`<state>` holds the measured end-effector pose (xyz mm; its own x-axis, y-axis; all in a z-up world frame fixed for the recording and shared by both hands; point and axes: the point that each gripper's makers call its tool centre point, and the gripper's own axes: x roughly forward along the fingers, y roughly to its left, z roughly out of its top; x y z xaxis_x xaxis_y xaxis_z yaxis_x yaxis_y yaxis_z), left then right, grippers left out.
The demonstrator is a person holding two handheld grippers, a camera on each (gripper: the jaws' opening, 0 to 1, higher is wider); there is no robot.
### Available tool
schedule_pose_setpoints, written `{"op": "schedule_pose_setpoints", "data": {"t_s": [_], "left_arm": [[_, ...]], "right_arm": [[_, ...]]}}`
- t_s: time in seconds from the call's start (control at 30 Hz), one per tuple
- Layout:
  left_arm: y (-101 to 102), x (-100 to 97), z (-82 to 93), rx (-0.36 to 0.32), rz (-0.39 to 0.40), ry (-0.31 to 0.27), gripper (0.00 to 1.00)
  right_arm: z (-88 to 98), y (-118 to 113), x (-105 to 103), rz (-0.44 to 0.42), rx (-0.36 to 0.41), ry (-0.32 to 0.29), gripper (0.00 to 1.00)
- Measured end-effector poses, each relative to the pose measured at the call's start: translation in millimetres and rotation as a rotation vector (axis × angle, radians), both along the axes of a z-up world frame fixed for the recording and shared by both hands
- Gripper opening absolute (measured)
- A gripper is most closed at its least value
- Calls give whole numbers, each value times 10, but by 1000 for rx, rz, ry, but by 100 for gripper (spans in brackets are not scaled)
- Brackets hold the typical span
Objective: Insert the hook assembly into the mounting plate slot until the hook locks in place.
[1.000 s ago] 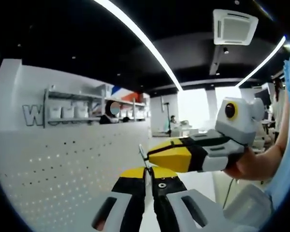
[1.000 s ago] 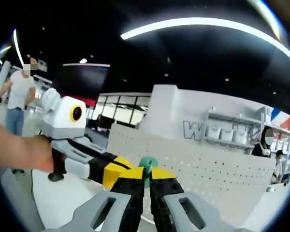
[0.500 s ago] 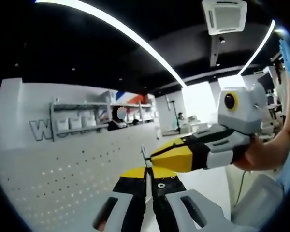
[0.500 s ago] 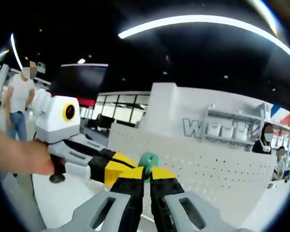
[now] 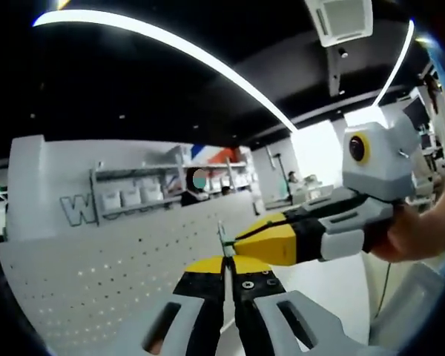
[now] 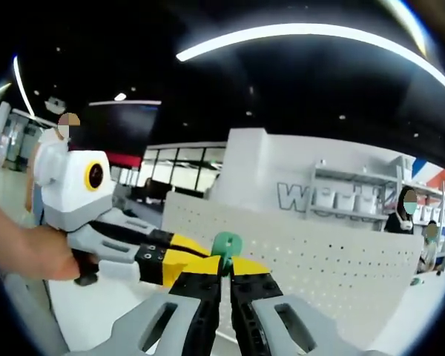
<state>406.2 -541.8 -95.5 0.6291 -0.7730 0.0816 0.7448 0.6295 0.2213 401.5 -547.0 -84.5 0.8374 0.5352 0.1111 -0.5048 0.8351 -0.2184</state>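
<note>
I have a white perforated pegboard panel [image 5: 111, 259] standing across the middle of both views, and everything else sits around it: behind its top edge a white wall carries large grey lettering [image 6: 297, 197] and a shelf of white bins [image 5: 133, 196], above that a black ceiling with long light strips [image 5: 170, 41] and a ceiling air vent [image 5: 341, 18], and in front of the panel lies a pale white tabletop [image 6: 96, 297]. In the right gripper view a person in a white top [image 6: 48, 152] stands far off to the left of the panel. The hook assembly shows as a small green plastic piece [image 6: 226, 243] with a rounded top, seen against the panel's lower edge. My right gripper [image 6: 224, 268] has its jaws pressed nearly together, pinching that green piece at their tips. My left gripper [image 5: 224, 261] is likewise drawn in tight, nipping a thin upright metal piece [image 5: 222, 241] edge-on; I cannot tell its shape. Each gripper comes in from the side in the other's view, tips almost touching in front of the panel.
</note>
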Motion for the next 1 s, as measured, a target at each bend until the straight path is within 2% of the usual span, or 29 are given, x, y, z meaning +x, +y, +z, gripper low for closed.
{"op": "schedule_pose_setpoints", "data": {"t_s": [0.53,1.0], "left_arm": [[-15,4,-1,-1,2,-4,4],[109,42,34,-15,-4,22,17]], "right_arm": [[6,-15,-1,-1,-14,-7,1],[6,-90,39,-21,-14,-5,1]]}}
